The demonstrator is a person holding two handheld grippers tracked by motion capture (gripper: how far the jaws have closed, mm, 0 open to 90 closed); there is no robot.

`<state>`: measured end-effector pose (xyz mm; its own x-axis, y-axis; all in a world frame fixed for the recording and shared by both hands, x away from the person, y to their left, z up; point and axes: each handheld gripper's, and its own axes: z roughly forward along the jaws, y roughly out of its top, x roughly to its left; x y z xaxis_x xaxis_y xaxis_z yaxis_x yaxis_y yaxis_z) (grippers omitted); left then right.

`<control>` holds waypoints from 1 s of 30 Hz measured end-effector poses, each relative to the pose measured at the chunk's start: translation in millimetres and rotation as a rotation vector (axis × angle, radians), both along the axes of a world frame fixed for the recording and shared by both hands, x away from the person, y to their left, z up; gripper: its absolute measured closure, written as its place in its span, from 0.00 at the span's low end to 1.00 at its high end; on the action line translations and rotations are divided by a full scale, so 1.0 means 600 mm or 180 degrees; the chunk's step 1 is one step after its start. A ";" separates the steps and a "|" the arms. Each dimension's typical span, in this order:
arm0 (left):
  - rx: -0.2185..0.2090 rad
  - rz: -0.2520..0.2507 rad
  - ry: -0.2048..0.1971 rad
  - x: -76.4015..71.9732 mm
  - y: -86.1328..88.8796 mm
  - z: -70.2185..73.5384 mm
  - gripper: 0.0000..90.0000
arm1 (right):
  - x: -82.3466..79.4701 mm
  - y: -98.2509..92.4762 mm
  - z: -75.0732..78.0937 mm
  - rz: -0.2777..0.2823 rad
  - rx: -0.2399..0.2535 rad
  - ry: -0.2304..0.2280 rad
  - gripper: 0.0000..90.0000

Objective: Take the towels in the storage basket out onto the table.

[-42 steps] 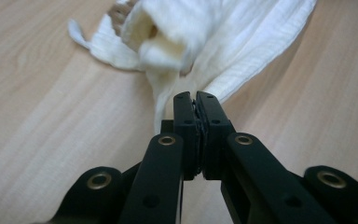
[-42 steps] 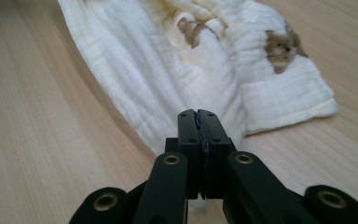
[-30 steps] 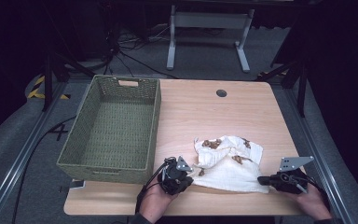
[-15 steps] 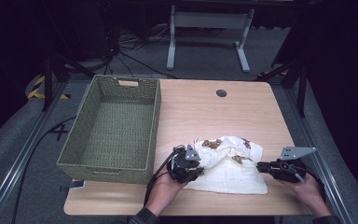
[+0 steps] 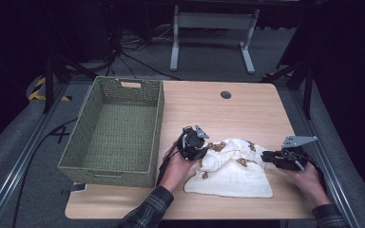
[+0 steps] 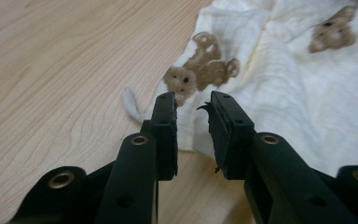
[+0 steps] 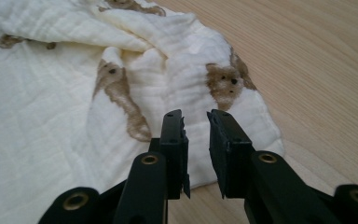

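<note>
- Loosely heaped, the cream muslin cloth with brown bear prints [image 5: 230, 166] lay on the near-right part of the wooden table [image 5: 247, 111], just right of the woven green basket [image 5: 114, 130], which held nothing visible.
- At the cloth's nine o'clock edge, the left gripper [image 6: 193, 105] had its jaws a small gap apart; they had just been opening, and its own view showed nothing pinched, only a cloth edge and a bear print beyond the tips.
- At the cloth's three o'clock edge, the right gripper [image 7: 196, 119] stood likewise, jaws slightly parted after opening, with the rounded fold lying just ahead and no fabric between the pads.
- Judged from this, the step was a fresh grip for folding or lifting the cloth.
- To do it well, each gripper should probably slide low along the table, take a single clean edge rather than a bunched fold, and close fully before lifting.
- Both hands would best rise together, so the soft weave did not sag or slip out.
</note>
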<state>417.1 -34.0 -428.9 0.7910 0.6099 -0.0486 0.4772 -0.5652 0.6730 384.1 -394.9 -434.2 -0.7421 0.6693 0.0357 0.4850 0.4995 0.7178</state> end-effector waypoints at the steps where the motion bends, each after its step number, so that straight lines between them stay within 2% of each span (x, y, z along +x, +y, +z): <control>1: 0.0022 -0.0011 0.0015 0.006 -0.001 -0.005 0.78 | 0.004 0.000 -0.003 -0.0012 -0.0001 0.0034 0.83; 4: 0.0090 0.0022 0.0056 0.021 -0.006 -0.020 0.75 | 0.014 0.005 -0.015 0.0007 -0.0080 0.0115 0.82; 6: 0.0209 0.0024 0.0055 0.027 -0.012 -0.026 0.76 | 0.016 0.010 -0.020 0.0021 -0.0150 0.0134 0.85; 9: 0.0170 0.0036 0.0035 0.033 -0.015 -0.030 0.83 | 0.018 0.014 -0.022 0.0043 -0.0201 0.0117 0.94; 10: 0.0193 0.0003 0.0052 0.036 -0.015 -0.030 0.87 | 0.017 0.014 -0.021 0.0048 -0.0180 0.0121 0.96; 12: 0.0157 -0.0029 0.0088 0.040 -0.015 -0.031 0.94 | 0.017 0.015 -0.020 0.0063 -0.0171 0.0152 0.99; 14: 0.0224 -0.0060 0.0119 0.043 -0.020 -0.035 0.99 | 0.017 0.016 -0.023 0.0081 -0.0192 0.0181 0.99; 18: 0.0289 -0.0052 0.0095 0.048 -0.026 -0.038 1.00 | 0.018 0.017 -0.025 0.0100 -0.0227 0.0172 1.00; 19: 0.0323 -0.0044 0.0041 0.051 -0.028 -0.038 1.00 | 0.018 0.017 -0.025 0.0100 -0.0230 0.0177 1.00; 23: 0.0395 0.0036 -0.0019 0.065 -0.031 -0.037 1.00 | 0.026 0.016 -0.024 0.0045 -0.0260 0.0171 1.00; 27: 0.0334 0.0173 -0.0044 0.083 -0.028 -0.040 1.00 | 0.044 0.015 -0.023 0.0005 -0.0279 0.0160 1.00; 30: 0.0377 0.0261 -0.0096 0.094 -0.027 -0.040 1.00 | 0.060 0.016 -0.022 -0.0023 -0.0300 0.0151 1.00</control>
<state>473.6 -50.3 -452.9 0.7383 0.6725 0.0507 0.5054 -0.6015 0.6186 420.0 -385.3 -447.7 -0.7363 0.6766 0.0074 0.5212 0.5601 0.6439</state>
